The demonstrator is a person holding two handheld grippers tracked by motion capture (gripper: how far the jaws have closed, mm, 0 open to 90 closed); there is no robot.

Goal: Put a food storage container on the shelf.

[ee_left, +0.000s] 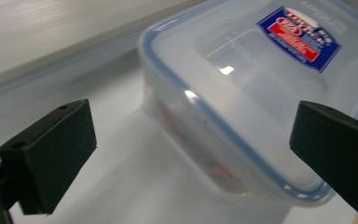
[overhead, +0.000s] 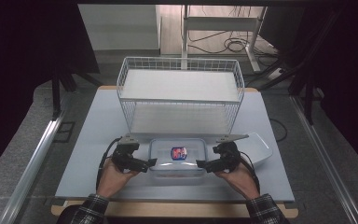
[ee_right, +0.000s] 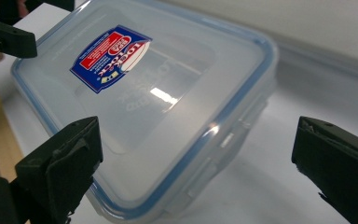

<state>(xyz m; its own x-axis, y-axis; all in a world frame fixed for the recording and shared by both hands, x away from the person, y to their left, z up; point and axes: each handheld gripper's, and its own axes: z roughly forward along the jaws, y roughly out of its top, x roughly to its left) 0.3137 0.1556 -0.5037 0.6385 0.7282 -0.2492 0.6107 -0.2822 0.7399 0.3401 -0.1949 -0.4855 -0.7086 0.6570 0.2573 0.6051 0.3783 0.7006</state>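
Clear lidded container (overhead: pixel 177 157) sits lower centre of high view, on table (overhead: pixel 88 154), just before wire basket (overhead: pixel 179 93).

Left gripper (overhead: pixel 150 163) and right gripper (overhead: pixel 200 164) flank its short ends, both jaws spread wide, gripping nothing, likely lining up two-sided hold.

Count: one container, one basket, two grippers, one loose lid (overhead: pixel 261 147) at right.

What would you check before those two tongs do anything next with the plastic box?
1. Left tongs open, nothing gripped: ok.
2. Right tongs open, nothing gripped: ok.
3. Plastic box flat on the table, between the tongs: ok.
4. Lid seated on the box: ok.
5. Side clips latched: cannot tell.
6. Wire basket behind the box, standing apart from it: ok.
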